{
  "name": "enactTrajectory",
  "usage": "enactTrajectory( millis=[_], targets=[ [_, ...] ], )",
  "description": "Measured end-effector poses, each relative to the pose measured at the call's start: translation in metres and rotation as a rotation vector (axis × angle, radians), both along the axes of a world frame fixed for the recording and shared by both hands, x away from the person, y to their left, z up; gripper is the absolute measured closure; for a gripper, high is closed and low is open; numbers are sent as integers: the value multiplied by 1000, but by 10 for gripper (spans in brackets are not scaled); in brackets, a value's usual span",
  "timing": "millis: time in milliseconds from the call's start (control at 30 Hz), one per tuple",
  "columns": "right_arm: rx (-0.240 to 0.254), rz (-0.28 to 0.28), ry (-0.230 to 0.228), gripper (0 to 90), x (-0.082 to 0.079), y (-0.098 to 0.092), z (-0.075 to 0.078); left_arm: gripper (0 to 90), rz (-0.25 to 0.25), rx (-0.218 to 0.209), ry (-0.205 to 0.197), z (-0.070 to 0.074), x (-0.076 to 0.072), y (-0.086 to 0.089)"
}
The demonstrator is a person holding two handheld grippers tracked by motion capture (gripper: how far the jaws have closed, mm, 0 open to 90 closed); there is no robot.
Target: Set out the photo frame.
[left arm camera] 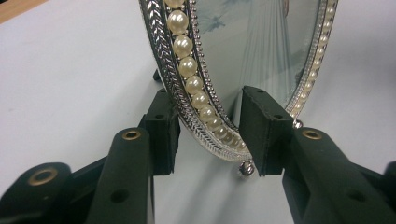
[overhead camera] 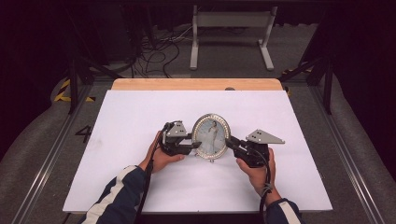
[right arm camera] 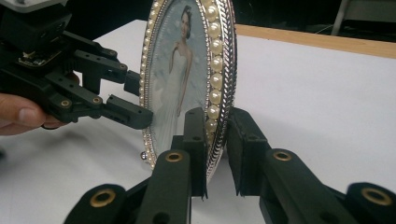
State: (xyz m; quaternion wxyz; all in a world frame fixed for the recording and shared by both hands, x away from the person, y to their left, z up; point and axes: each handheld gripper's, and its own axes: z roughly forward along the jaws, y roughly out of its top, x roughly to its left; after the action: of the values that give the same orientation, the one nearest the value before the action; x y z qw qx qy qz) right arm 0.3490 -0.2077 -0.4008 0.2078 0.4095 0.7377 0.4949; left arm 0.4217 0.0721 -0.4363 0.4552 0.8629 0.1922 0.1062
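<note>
An oval picture frame with a silver, pearl-studded rim stands upright on the white table top; it holds a photo of a person in a white dress. My left gripper comes in from the frame's left. Its pads straddle the lower rim, one behind and one in front, and both touch it. My right gripper reaches from the right. Its two pads are shut on the pearl rim, one on each face. The left gripper is at the frame's far edge in the right gripper view.
The white sheet covers a wooden table whose bare edge runs along the back. Behind it are a white metal stand and loose cables on the floor. Dark-sleeved forearms with white stripes enter from the bottom.
</note>
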Motion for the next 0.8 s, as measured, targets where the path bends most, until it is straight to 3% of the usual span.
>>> enactTrajectory(
  millis=[167, 333, 433, 633, 800],
  targets=[
    [-8, 7, -12, 784, 3, 7, 2, 601, -3, -26, 53, -3, 1, 7],
    [-6, 4, -17, 779, 6, 7, 0, 616, -7, -2, 42, 0, -3, 7],
    [-16, 0, -24, 775, 6, 7, 0, 619, -3, -8, 41, 0, -3, 9],
    [-9, 6, -41, 749, 6, 6, 1, 562, 29, -77, -5, 9, -5, 11],
    [-18, 6, -36, 770, 8, 7, 0, 655, 37, -80, -7, 10, -5, 12]
  ],
)
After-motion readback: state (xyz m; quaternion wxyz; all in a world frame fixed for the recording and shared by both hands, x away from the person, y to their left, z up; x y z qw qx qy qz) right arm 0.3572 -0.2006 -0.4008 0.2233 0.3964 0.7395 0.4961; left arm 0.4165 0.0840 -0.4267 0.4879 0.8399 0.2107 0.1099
